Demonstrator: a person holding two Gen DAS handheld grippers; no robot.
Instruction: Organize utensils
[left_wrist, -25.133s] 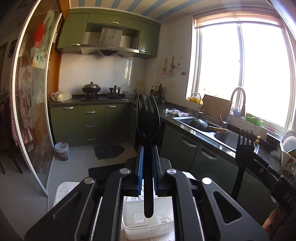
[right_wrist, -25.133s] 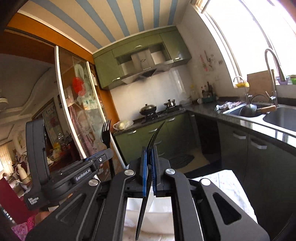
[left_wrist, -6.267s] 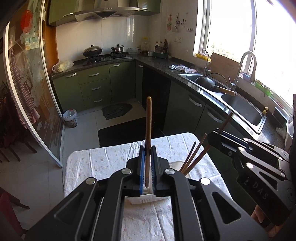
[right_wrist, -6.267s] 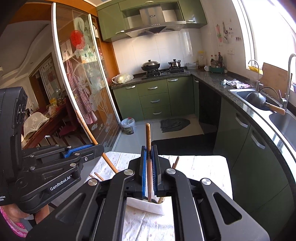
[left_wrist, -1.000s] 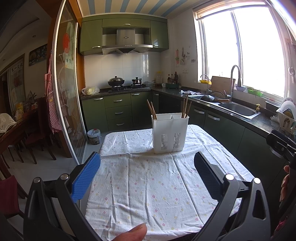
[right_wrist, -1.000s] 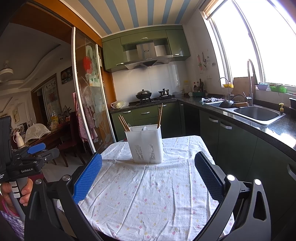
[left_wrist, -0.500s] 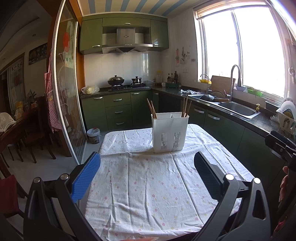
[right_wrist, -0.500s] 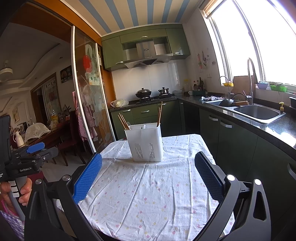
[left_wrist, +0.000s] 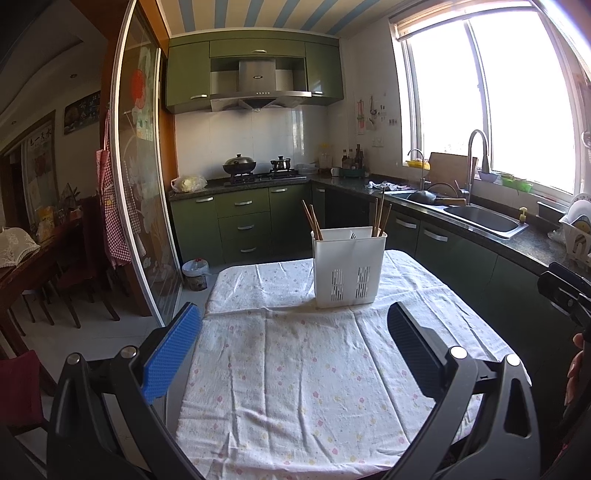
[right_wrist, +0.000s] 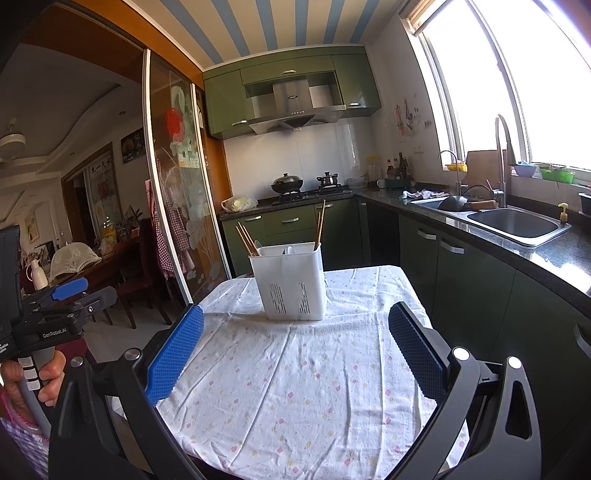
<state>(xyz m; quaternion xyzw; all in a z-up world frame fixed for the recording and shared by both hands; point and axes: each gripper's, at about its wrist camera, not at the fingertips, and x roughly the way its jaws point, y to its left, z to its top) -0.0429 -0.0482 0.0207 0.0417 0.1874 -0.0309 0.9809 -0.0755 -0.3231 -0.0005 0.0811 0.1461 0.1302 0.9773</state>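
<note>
One white utensil holder (left_wrist: 349, 267) stands upright on the table, on the flowered cloth (left_wrist: 303, 369), at 12 o'clock from the left gripper (left_wrist: 293, 343) and well apart from it. In the right wrist view the same holder (right_wrist: 291, 284) sits at about 12 o'clock, slightly left of centre, well apart from the right gripper (right_wrist: 295, 343).

Chopsticks: two groups. Left-hand corner of the holder, at least two sticks (left_wrist: 312, 219) leaning toward 11 o'clock. Right-hand corner, about three sticks (left_wrist: 380, 216) near upright; exact count uncertain, they overlap. A dark fork tip (left_wrist: 352, 234) shows just above the rim in the middle compartment; a pale handle or two (right_wrist: 289, 250) also show in the right wrist view, number unclear.

Left gripper: jaws wide apart, nothing between them. Right gripper: jaws wide apart, nothing between them.

The cloth bears only the holder. One sink (right_wrist: 513, 221) at 2 o'clock in the right wrist view.
</note>
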